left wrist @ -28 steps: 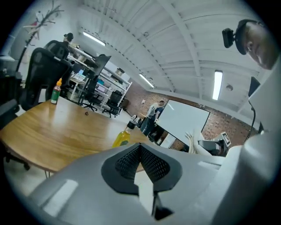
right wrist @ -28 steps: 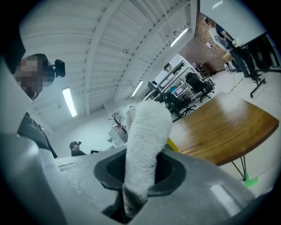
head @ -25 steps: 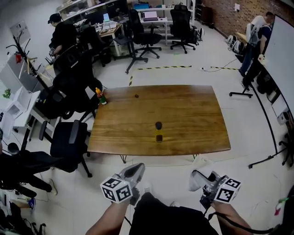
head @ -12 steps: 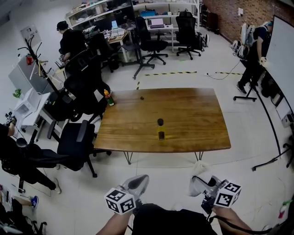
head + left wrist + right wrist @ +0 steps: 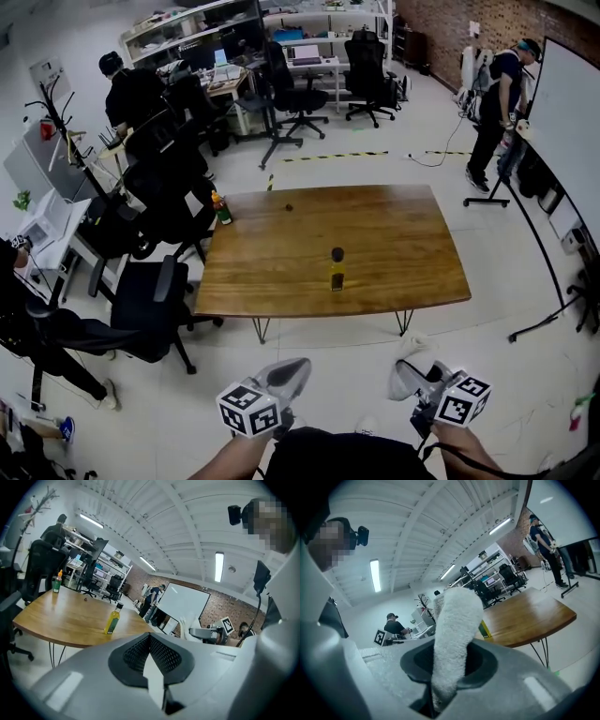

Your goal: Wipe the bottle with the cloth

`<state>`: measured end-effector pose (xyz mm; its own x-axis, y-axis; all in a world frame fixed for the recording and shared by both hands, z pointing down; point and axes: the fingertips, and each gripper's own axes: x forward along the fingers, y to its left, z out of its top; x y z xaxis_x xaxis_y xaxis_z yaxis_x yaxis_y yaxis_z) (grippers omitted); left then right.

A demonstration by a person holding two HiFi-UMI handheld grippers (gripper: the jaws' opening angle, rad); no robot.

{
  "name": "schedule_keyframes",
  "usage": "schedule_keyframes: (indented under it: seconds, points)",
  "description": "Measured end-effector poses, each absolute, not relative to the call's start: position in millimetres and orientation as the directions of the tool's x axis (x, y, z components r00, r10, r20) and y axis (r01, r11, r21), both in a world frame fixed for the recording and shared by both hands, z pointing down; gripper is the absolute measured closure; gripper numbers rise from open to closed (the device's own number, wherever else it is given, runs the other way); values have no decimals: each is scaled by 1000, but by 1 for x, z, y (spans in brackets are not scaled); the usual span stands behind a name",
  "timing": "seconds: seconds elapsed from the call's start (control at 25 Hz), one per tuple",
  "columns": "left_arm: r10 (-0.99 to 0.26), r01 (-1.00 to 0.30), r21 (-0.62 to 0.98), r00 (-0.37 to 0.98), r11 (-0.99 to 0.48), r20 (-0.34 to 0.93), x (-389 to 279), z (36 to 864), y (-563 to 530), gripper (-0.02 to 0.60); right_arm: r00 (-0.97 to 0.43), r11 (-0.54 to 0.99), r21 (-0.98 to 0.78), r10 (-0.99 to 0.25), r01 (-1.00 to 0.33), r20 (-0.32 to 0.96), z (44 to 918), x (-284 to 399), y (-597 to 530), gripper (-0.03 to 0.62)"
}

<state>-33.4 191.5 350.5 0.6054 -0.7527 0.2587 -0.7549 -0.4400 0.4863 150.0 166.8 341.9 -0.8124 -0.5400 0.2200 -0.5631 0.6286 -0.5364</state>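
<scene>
**A:** How will you start the wipe?

**B:** I walk in first. The small yellow dark-capped bottle (image 5: 337,272) stands upright on the brown wooden desk (image 5: 403,234), well apart from my 2 claws. I should then open the left claw (image 5: 151,654) to steady it.

**A:** Claw state?

**B:** My right claw (image 5: 446,667) is clamped on the white terry cloth (image 5: 454,620). My left claw is pressed together, holding nothing.

Bright, even white light falls from a long white ceiling tube lamp (image 5: 219,566) at two o'clock. Fisheye bending grows toward all edges. Both gripper views go black at the corners, with a soft near foreground.
</scene>
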Motion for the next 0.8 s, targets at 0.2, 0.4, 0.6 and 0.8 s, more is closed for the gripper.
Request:
schedule_keyframes:
  seconds: [0.2, 0.4, 0.6, 0.8]
  points:
    - [-734, -737, 486, 632, -470, 248, -39, 346, 189, 571, -796, 623, -512, -554, -592, 246, 341, 141, 177, 525]
    - [-724, -724, 508, 642, -466, 252, -44, 348, 192, 570, -789, 615, -507, -552, -604, 270, 343, 136, 190, 525]
    - [-721, -749, 449, 635, -487, 277, -42, 350, 196, 571, -789, 624, -493, -547, -607, 279, 342, 136, 191, 525]
    - [-733, -751, 452, 628, -482, 262, -45, 348, 197, 571, -789, 633, -476, -542, -610, 290, 344, 137, 193, 525]
